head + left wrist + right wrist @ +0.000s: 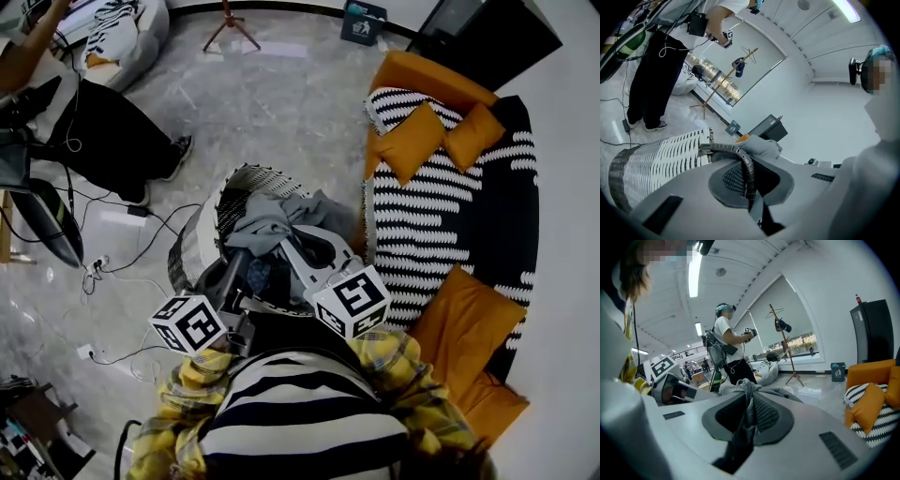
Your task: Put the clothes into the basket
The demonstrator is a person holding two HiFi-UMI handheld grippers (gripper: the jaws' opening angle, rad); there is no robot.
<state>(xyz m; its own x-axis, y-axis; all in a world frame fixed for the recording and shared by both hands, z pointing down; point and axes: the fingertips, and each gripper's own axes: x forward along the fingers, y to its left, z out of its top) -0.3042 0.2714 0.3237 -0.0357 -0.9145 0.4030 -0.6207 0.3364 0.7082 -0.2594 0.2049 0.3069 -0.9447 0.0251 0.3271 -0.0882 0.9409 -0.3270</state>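
Observation:
A white and black woven basket stands on the floor just ahead of me, with grey clothes heaped over its right rim. In the head view my right gripper reaches onto that heap. In the right gripper view the right gripper is shut on a bunched grey garment, whose fabric is pinched between the pads. My left gripper is at the basket's near side. In the left gripper view the left gripper is shut on the basket's cord-wrapped handle, beside the slatted basket wall.
A black-and-white striped sofa with orange cushions stands close on the right. A person in black trousers stands at the left among cables on the floor. A coat stand and a small bin are farther off.

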